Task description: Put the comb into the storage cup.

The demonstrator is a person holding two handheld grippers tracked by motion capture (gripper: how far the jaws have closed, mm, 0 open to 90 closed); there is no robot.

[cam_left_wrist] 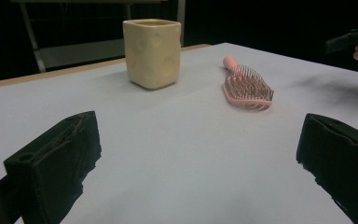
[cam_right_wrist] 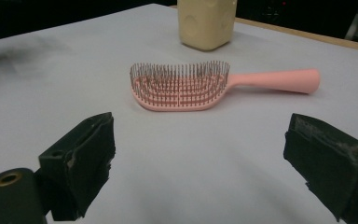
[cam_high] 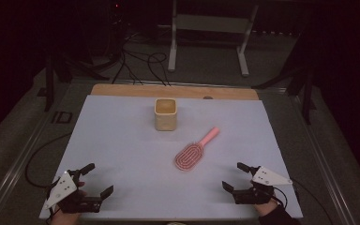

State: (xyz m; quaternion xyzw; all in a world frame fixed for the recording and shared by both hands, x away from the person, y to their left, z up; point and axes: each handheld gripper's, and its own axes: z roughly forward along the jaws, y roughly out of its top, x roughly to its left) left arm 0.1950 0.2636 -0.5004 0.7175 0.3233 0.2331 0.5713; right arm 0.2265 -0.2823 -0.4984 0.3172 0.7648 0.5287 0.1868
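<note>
A pink hairbrush [cam_high: 190,154] lies bristles-up mid-table, handle angled far-right toward no one, just far-left of the right tool [cam_high: 237,176]; both it and the left tool [cam_high: 98,179] rest wide open, empty, beige cup [cam_high: 165,114] beyond

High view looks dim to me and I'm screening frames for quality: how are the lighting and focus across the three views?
High view: dark surroundings, table lit, soft. Left gripper view: cup sharp, near jaws blurred. Right gripper view: hairbrush crisp, no glare.
</note>
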